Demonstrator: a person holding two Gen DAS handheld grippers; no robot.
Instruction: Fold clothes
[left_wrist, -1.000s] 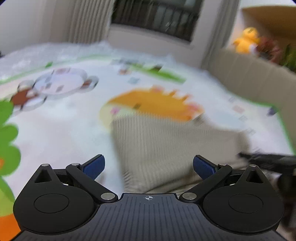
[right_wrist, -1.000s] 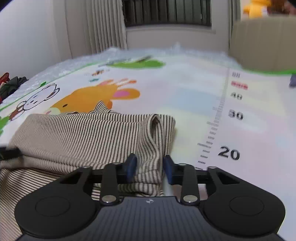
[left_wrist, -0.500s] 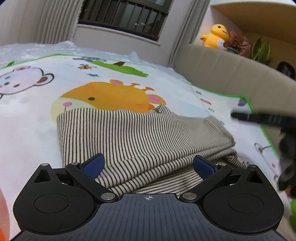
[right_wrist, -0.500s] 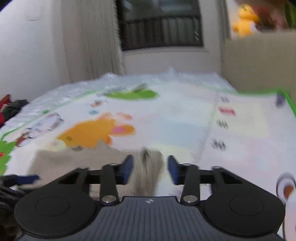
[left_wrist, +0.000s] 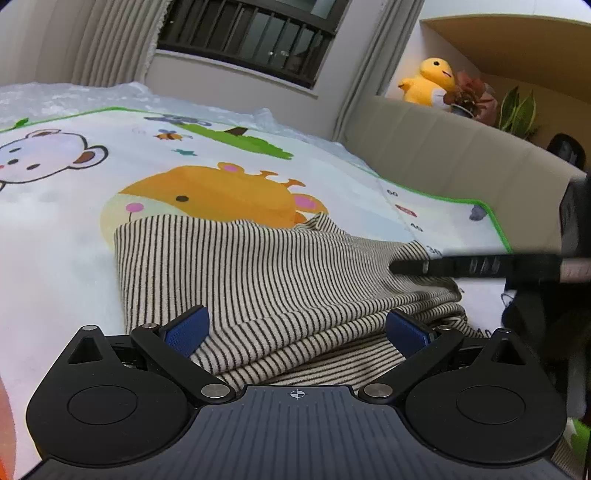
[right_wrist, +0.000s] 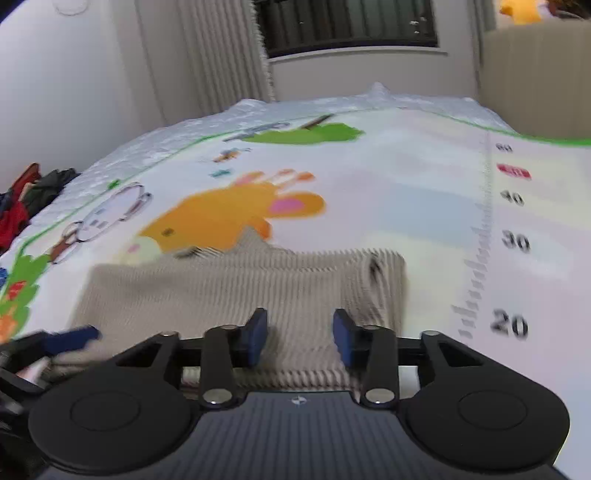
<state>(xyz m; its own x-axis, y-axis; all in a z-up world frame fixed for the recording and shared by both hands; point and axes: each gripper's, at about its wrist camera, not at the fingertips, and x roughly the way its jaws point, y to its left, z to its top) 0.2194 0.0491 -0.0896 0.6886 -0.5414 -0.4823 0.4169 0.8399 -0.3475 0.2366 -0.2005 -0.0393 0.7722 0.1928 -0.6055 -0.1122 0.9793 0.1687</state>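
Left wrist view looks low across a folded beige garment with thin dark stripes (left_wrist: 266, 280), lying on a white cartoon-printed play mat (left_wrist: 74, 206) just below the orange giraffe print (left_wrist: 218, 192). The left gripper (left_wrist: 297, 328) stands with its blue-padded fingers (left_wrist: 186, 328) spread wide, one over each side of the near folds, and nothing is pinched between them; whether the tips brush the cloth cannot be told. A dark, blurred finger of the right gripper (left_wrist: 476, 266) reaches in from the right edge over the garment's far right corner; the rest of that tool is cut off by the frame. A yellow plush duck (left_wrist: 428, 83) sits on the ledge behind a beige padded panel (left_wrist: 443, 155).

Right wrist view is smeared by motion, so the garment's (right_wrist: 236, 291) stripes melt into a plain tan. The right gripper (right_wrist: 299, 334) has its fingers (right_wrist: 255, 332) part-way apart and opening, above the cloth, with nothing pressed between the pads. A dark heap of red and black clothes (right_wrist: 26, 199) lies at the mat's left edge, partly cropped. The left gripper's blue tip (right_wrist: 74, 336) shows blurred at lower left.
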